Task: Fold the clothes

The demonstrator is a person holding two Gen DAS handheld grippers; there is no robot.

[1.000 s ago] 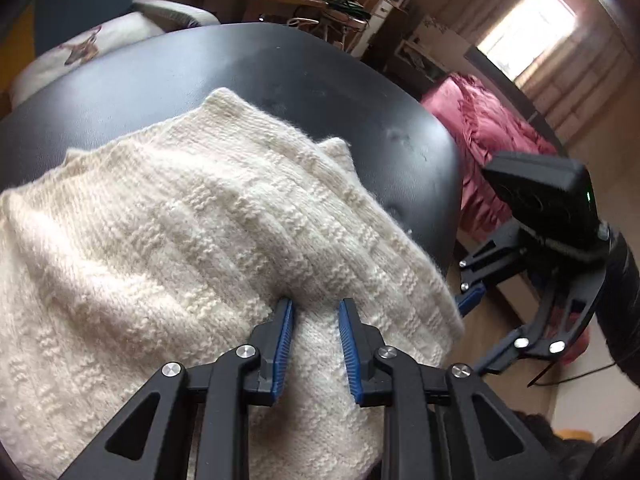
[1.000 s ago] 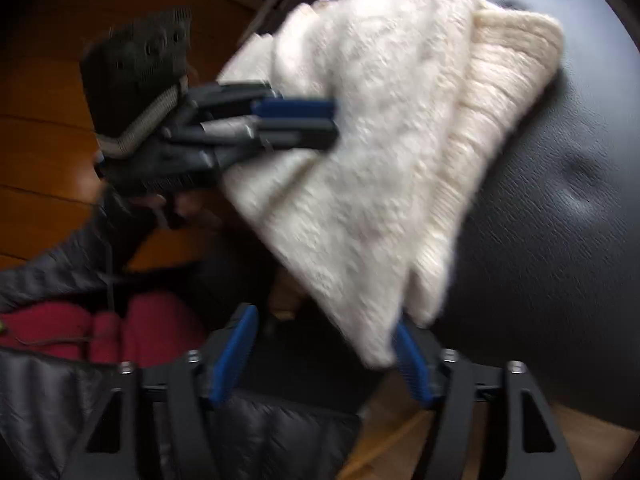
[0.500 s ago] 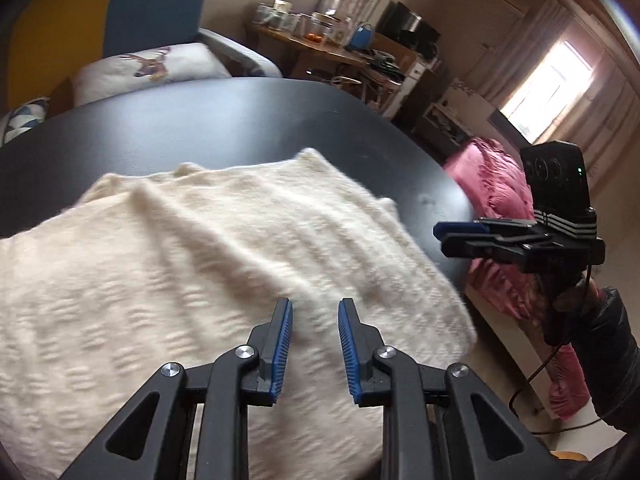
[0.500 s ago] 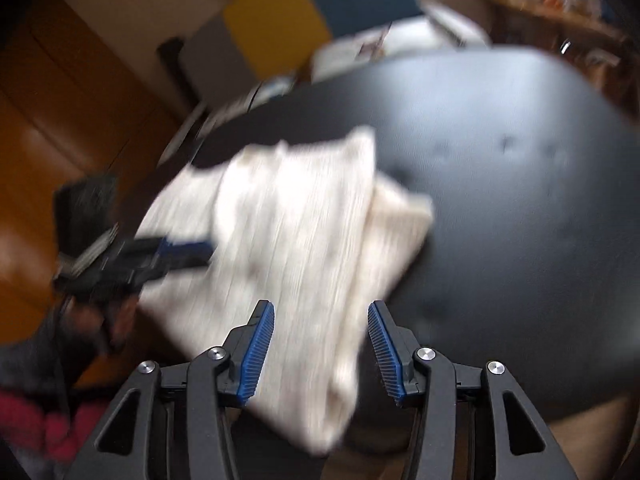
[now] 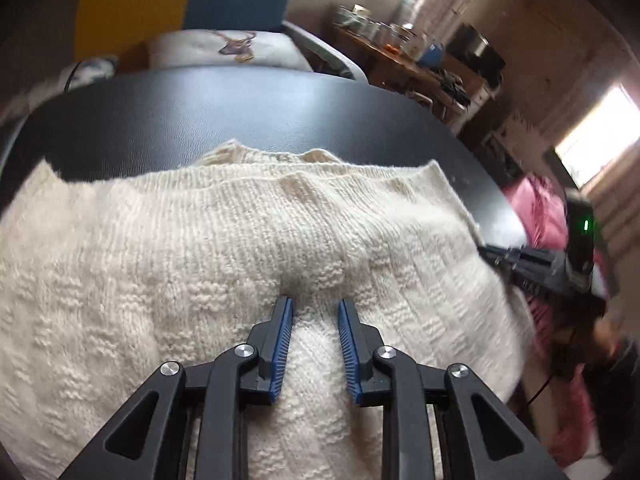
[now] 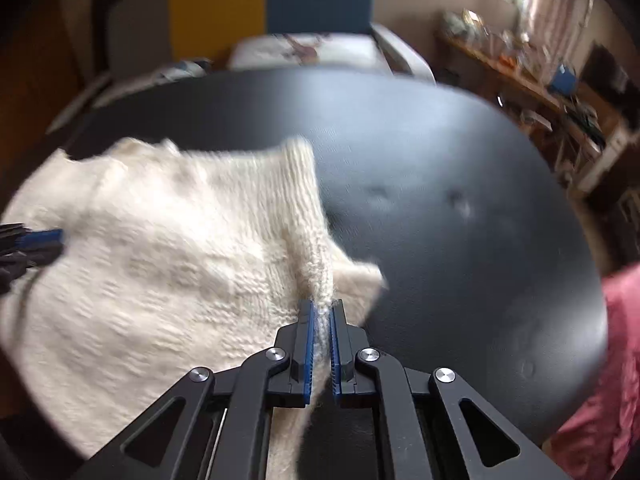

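Observation:
A cream knitted sweater (image 5: 224,248) lies folded on the round black table (image 5: 280,112). My left gripper (image 5: 313,320) is low over its near part, with a raised bulge of knit pinched between the blue pads and a pucker at the tips. In the right wrist view the sweater (image 6: 168,264) spreads to the left, and my right gripper (image 6: 323,320) is shut on its ribbed right edge. The right gripper (image 5: 486,254) also shows at the sweater's right side in the left view. The left gripper (image 6: 40,240) pokes in at the far left edge.
Behind the table (image 6: 440,200) stands an armchair with a white deer-print cushion (image 5: 232,46) and yellow and blue panels. A cluttered wooden side table (image 5: 392,44) is at the back right. A pink cloth (image 5: 536,208) lies beyond the table's right rim.
My right gripper, wide open a second ago, has closed on the sweater's right edge. Both views have swung level towards the armchair. The left gripper's finger gap is unchanged.

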